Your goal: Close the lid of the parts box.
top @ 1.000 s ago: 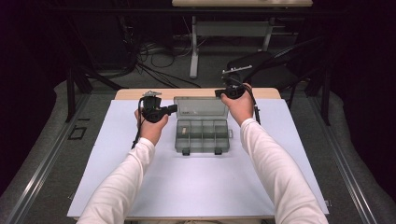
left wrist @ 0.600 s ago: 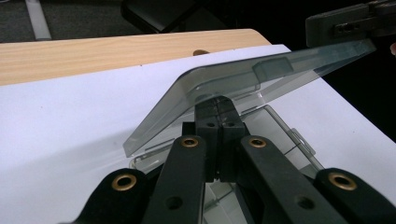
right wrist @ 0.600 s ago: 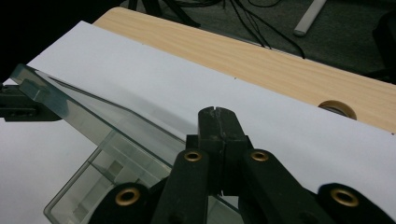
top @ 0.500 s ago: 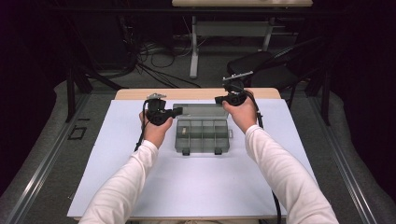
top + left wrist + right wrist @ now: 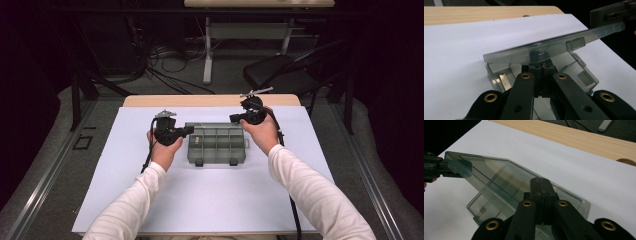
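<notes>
A grey see-through compartment box [image 5: 216, 147] lies in the middle of the white sheet. Its hinged lid [image 5: 524, 51] is tilted up over the base [image 5: 496, 75]. My left gripper [image 5: 189, 130] is shut on the lid's left edge, seen close up in the left gripper view [image 5: 540, 68]. My right gripper [image 5: 233, 118] is shut on the lid's right edge, its jaws pinching the rim [image 5: 540, 185]. Across the lid [image 5: 499, 177], the left gripper [image 5: 434, 168] holds the far corner. In the left gripper view, the right gripper [image 5: 609, 15] grips the lid's far end.
A white sheet [image 5: 210, 200] covers most of the wooden table [image 5: 210, 100]. Behind the table are a black chair [image 5: 285, 75], floor cables [image 5: 165, 60] and another table's leg [image 5: 206, 50]. Metal rails [image 5: 50, 170] run along the floor on both sides.
The lid has swung down and toward the person, from standing high at the back to a low tilt. Both grippers have come down with it.
</notes>
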Available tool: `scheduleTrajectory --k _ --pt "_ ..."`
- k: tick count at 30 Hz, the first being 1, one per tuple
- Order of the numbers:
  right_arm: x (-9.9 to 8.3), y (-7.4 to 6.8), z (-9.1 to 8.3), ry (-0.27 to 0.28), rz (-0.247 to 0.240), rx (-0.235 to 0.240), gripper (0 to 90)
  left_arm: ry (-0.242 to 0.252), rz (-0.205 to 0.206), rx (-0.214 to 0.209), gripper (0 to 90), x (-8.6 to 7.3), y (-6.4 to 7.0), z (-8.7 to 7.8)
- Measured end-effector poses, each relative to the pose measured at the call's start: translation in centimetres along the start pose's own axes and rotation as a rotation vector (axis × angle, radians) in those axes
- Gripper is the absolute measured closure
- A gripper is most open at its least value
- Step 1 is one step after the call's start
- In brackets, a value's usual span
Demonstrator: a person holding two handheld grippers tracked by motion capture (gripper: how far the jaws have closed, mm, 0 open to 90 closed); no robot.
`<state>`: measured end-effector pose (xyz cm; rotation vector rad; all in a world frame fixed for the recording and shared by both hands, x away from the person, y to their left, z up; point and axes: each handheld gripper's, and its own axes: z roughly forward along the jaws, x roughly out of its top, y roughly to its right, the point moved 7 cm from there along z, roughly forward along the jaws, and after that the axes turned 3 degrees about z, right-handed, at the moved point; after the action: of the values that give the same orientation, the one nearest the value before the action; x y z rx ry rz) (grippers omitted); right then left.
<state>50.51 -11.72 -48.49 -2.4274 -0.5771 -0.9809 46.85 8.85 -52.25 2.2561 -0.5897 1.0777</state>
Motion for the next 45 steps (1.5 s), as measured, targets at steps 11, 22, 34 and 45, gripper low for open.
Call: scheduleTrajectory --k 11,22,34,45 --pt "-3.1 -0.4 0.0 -0.022 0.017 0.037 90.0 -0.022 0.006 -0.01 90.0 -3.2 0.4 -0.6" --pt "-4.3 -1.0 0.3 -0.052 0.009 0.056 90.0 -0.034 0.021 0.003 90.0 -4.6 0.6 -0.5" --pt "-5.7 -1.1 0.4 -0.072 0.001 0.071 90.0 -0.047 0.03 0.011 90.0 -6.4 0.6 -1.1" --pt "-7.4 -1.0 1.2 -0.1 0.013 0.081 90.0 -0.055 0.028 0.016 90.0 -8.6 0.8 -3.0"
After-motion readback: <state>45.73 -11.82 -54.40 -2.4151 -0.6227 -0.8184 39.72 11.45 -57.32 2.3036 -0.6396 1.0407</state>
